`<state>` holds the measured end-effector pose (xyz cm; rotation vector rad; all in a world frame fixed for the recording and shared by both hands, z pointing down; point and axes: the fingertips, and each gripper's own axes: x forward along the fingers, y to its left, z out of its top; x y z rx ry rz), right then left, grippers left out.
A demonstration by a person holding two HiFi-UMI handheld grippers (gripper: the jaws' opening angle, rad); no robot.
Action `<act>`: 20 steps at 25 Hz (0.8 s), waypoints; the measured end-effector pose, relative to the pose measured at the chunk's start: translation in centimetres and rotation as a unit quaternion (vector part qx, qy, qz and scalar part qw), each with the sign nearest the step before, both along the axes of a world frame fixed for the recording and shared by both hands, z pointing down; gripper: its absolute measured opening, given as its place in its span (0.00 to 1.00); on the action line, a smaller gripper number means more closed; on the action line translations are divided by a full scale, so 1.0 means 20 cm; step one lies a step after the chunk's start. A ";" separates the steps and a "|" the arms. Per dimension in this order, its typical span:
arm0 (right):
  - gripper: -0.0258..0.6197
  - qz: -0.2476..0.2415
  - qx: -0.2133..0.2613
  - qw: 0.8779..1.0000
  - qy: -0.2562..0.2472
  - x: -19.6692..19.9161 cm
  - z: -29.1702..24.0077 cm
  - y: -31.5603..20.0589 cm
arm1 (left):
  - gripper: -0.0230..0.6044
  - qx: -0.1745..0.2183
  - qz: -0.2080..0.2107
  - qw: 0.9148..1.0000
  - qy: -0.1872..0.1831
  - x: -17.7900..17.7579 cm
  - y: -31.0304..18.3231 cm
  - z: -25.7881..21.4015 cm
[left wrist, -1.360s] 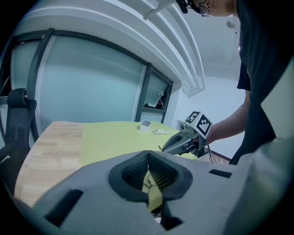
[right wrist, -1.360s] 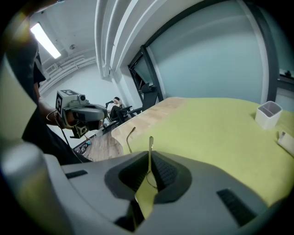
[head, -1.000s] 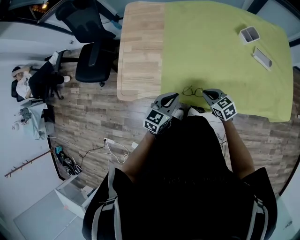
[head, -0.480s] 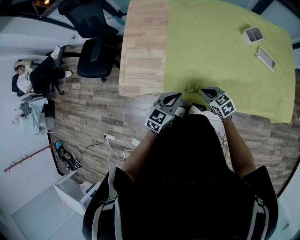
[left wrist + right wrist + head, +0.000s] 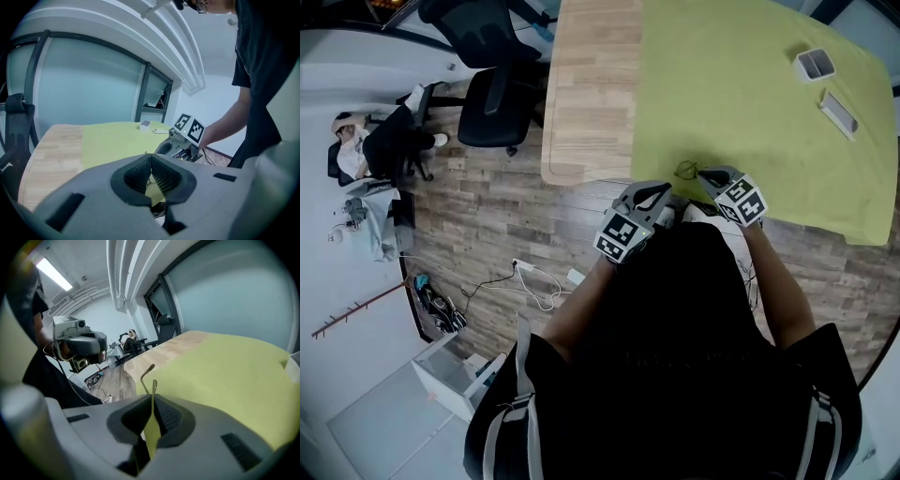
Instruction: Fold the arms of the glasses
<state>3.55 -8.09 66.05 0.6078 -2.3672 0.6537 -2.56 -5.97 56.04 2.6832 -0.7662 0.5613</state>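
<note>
The glasses (image 5: 685, 171) are seen in the head view on a yellow-green cloth (image 5: 750, 112) spread over the wooden counter (image 5: 581, 94), near the cloth's 7 o'clock corner. The right hand-held gripper (image 5: 710, 177) is set at 3 o'clock of them. Its jaws are closed on one thin arm (image 5: 153, 387), and the curved-tipped other arm (image 5: 147, 373) rises just beside it at 11 o'clock. The left hand-held gripper (image 5: 656, 194) is held at 8 o'clock of the glasses, near the cloth's edge, with its jaws pressed together on nothing. A small white box (image 5: 815, 65) is seen at 2 o'clock, well apart.
</note>
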 end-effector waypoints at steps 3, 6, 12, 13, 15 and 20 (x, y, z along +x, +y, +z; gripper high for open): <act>0.09 -0.008 -0.005 1.000 -0.002 -0.03 0.02 0.01 | 0.07 -0.006 -0.007 1.000 -0.002 -0.02 0.01 0.00; 0.09 -0.018 -0.007 1.000 -0.002 -0.06 0.03 0.01 | 0.07 -0.008 -0.016 1.000 -0.006 -0.05 0.02 0.01; 0.09 -0.035 -0.016 0.999 0.001 -0.10 0.09 0.01 | 0.07 -0.013 -0.026 0.999 -0.013 -0.09 0.03 0.02; 0.09 -0.037 -0.017 0.999 0.001 -0.11 0.10 0.00 | 0.07 -0.014 -0.027 0.999 -0.014 -0.09 0.03 0.02; 0.09 -0.039 -0.020 0.999 0.002 -0.12 0.11 0.00 | 0.07 -0.017 -0.031 0.999 -0.013 -0.10 0.04 0.02; 0.09 -0.054 -0.016 0.998 0.015 -0.15 0.16 0.01 | 0.07 -0.019 -0.028 0.999 -0.013 -0.09 0.05 0.01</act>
